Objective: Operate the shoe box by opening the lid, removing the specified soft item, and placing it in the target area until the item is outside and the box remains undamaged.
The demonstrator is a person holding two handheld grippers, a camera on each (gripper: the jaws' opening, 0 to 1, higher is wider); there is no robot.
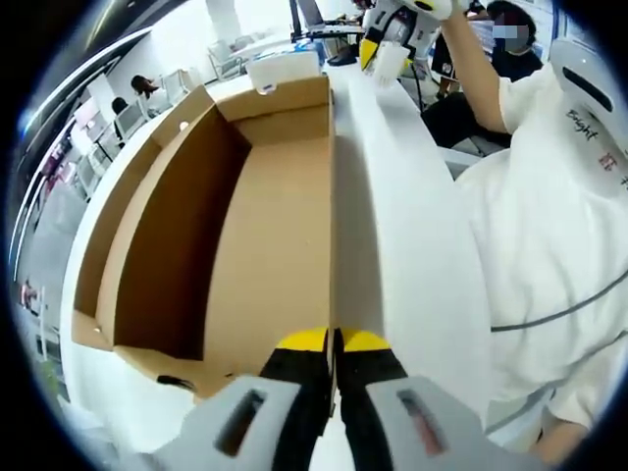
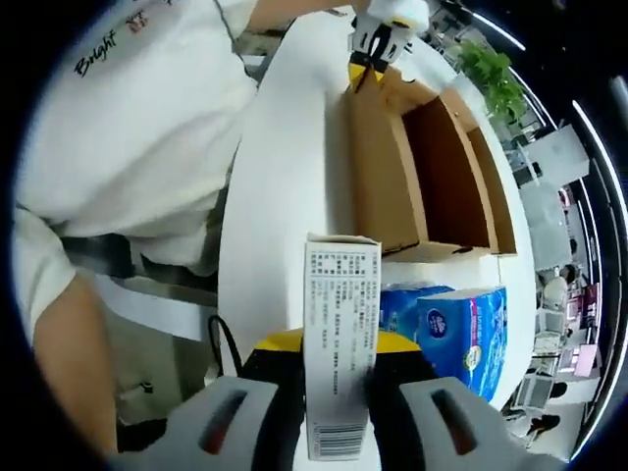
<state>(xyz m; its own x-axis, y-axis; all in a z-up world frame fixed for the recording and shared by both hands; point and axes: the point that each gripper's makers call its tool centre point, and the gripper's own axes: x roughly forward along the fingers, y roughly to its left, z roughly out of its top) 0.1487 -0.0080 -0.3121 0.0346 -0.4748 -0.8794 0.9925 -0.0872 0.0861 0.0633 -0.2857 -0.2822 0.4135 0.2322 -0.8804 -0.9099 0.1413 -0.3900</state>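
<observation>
The shoe box (image 1: 265,245) stands open, and the part of its brown cardboard inside that shows is bare. Its white lid (image 1: 412,226) is swung up beside it. My left gripper (image 1: 334,343) is shut on the near edge of the lid. At the far end of the lid is my right gripper (image 1: 388,44). In the right gripper view, my right gripper (image 2: 339,343) is shut on the lid's end flap (image 2: 340,294), which carries a printed label. The left gripper (image 2: 378,39) holds the far end there. Blue tissue packs (image 2: 451,334) lie outside the box's (image 2: 432,167) near end.
A person in a white shirt (image 1: 549,196) stands close along the lid side of the white table (image 2: 275,196). Office desks and chairs (image 1: 147,98) lie beyond the box. A green plant (image 2: 491,78) stands past the table's far side.
</observation>
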